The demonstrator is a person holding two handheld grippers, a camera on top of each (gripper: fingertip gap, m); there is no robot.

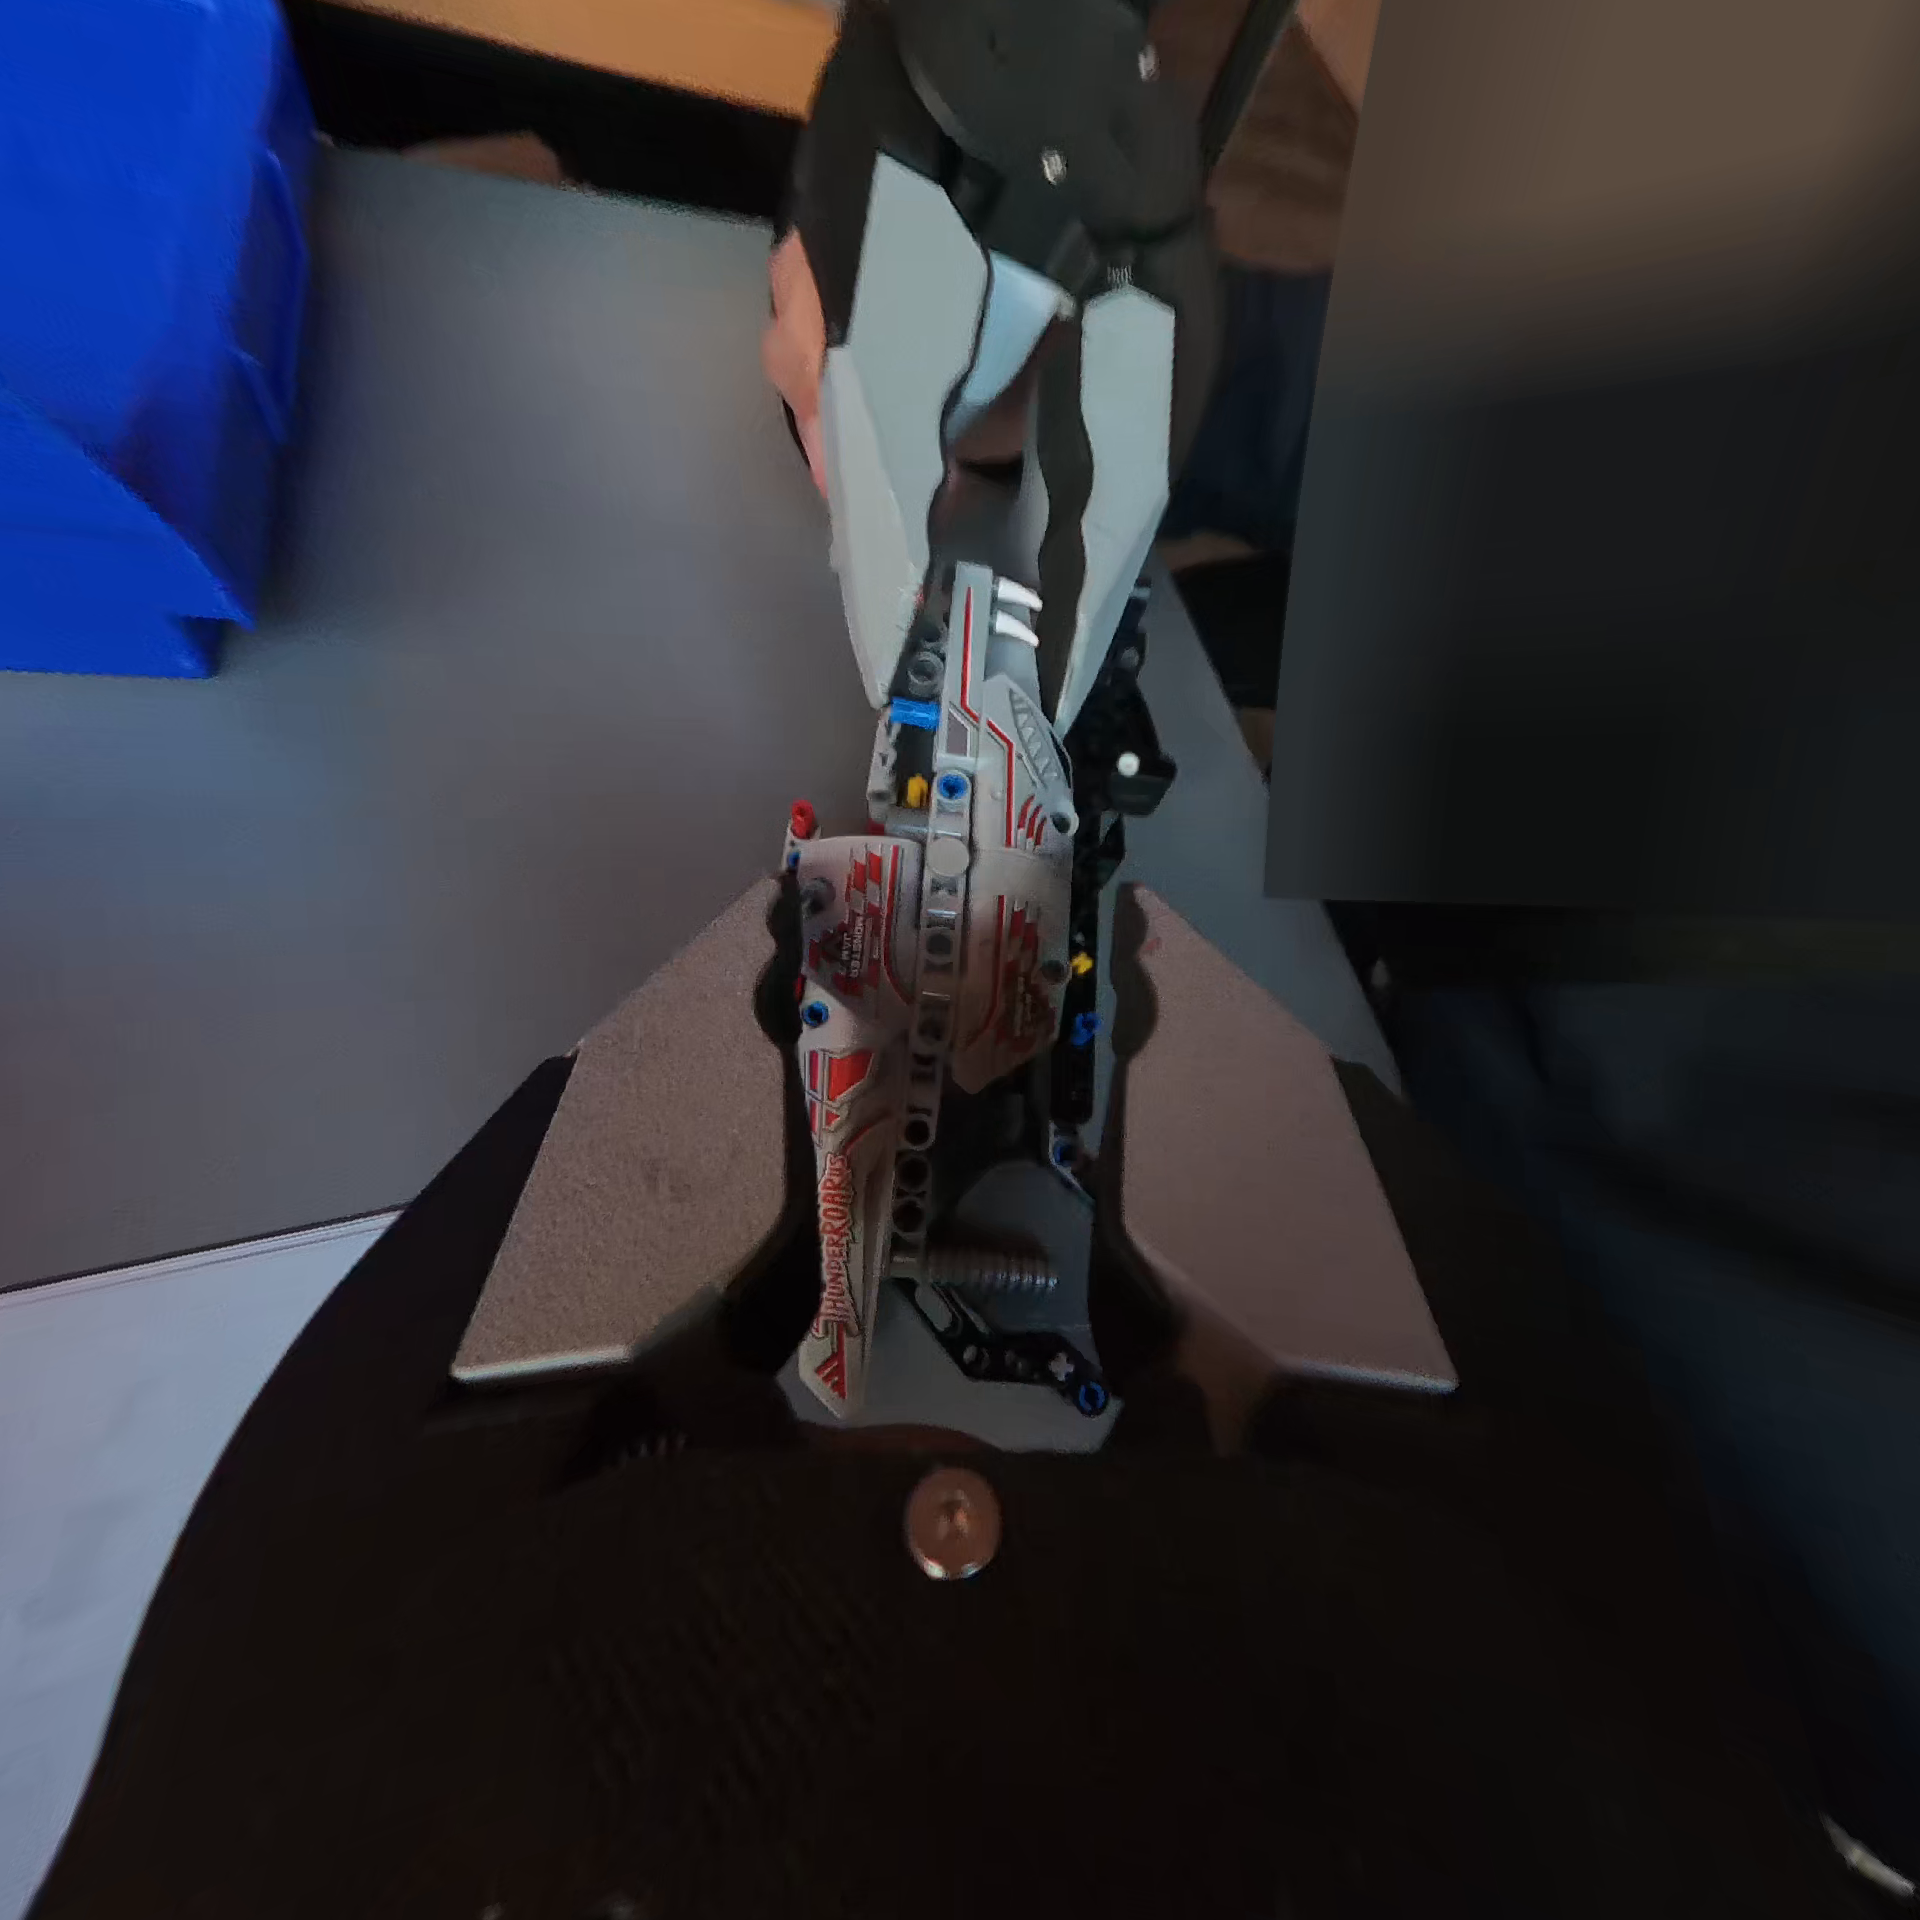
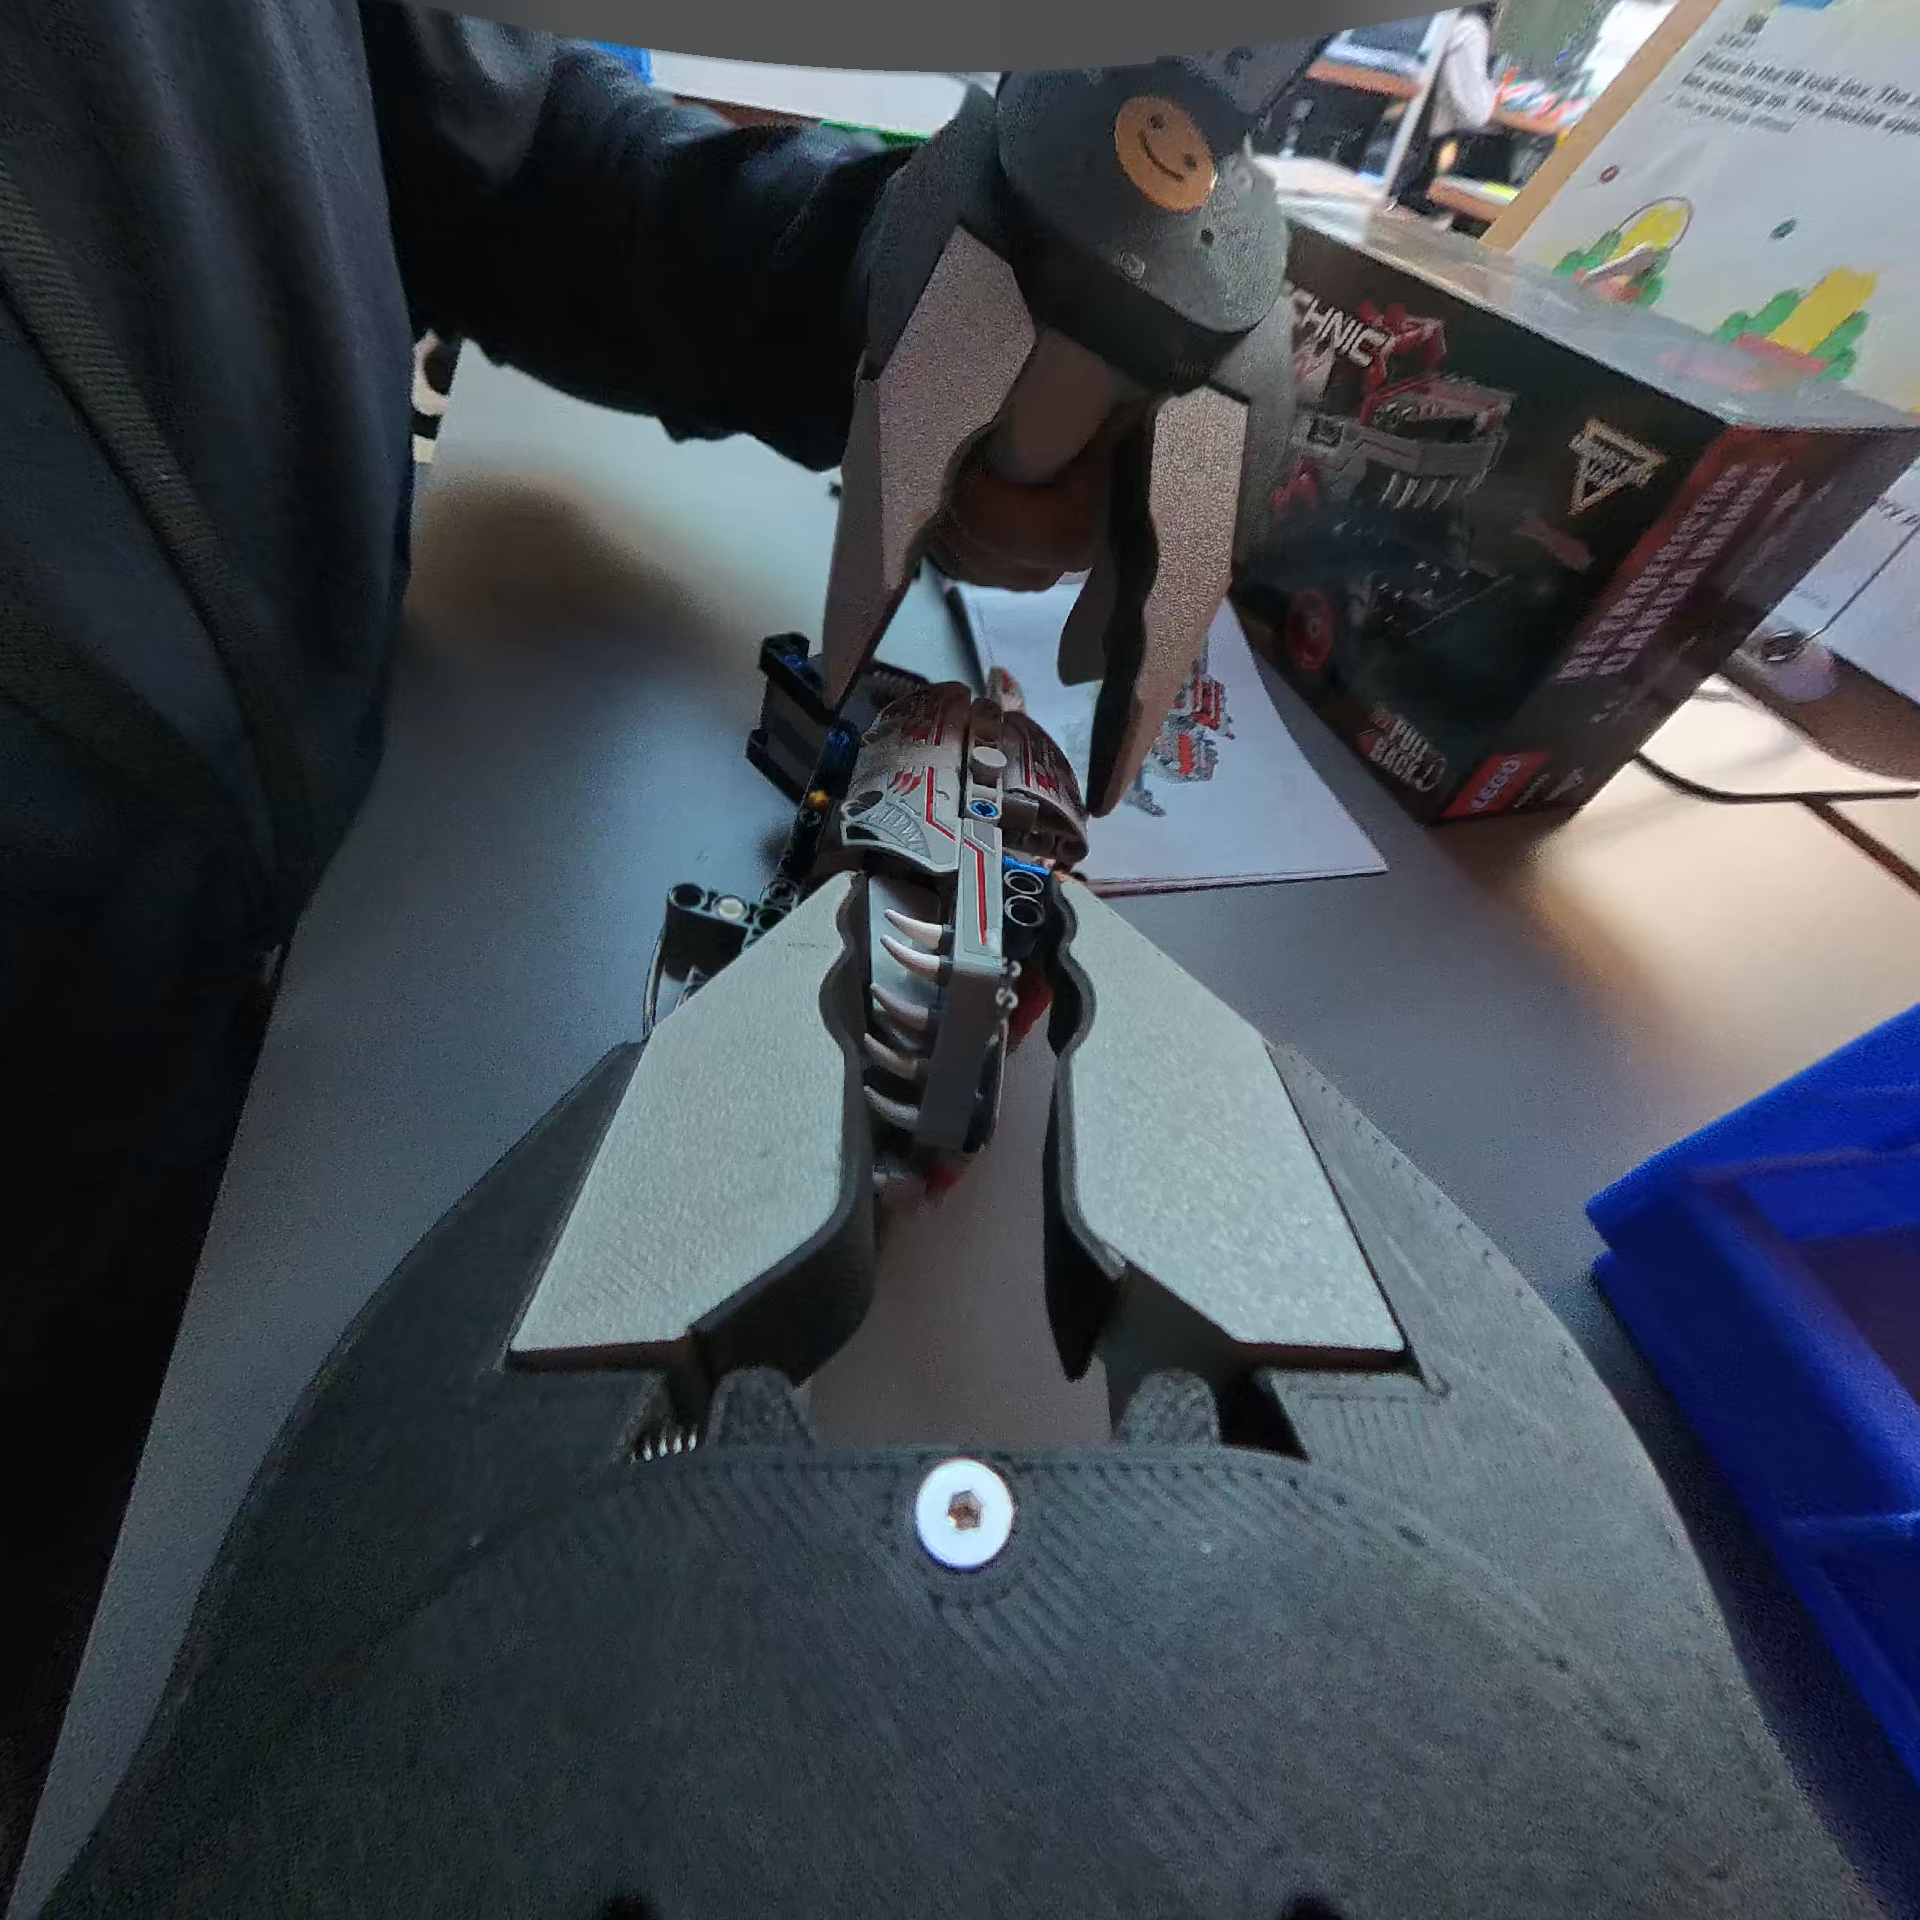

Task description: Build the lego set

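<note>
A grey lego model (image 1: 966,935) with red stickers, white teeth and a black frame hangs above the grey table (image 1: 468,831), held at both ends. My left gripper (image 1: 956,904) is shut on its sticker-covered body. My right gripper (image 1: 982,696) comes in from the far side, its fingers closed around the toothed end. In the right wrist view my right gripper (image 2: 951,894) grips the toothed jaw of the model (image 2: 935,997). The left gripper (image 2: 966,748) reaches down from above with its fingertips on either side of the rear of the model.
A blue bin (image 1: 125,312) stands at the left; it also shows in the right wrist view (image 2: 1766,1299). The dark lego box (image 2: 1507,540) and an open instruction booklet (image 2: 1247,790) lie behind the model. A white sheet (image 1: 125,1455) lies near me. A dark sleeve (image 2: 623,260) is at the left. The grippers are tip to tip, or close to it.
</note>
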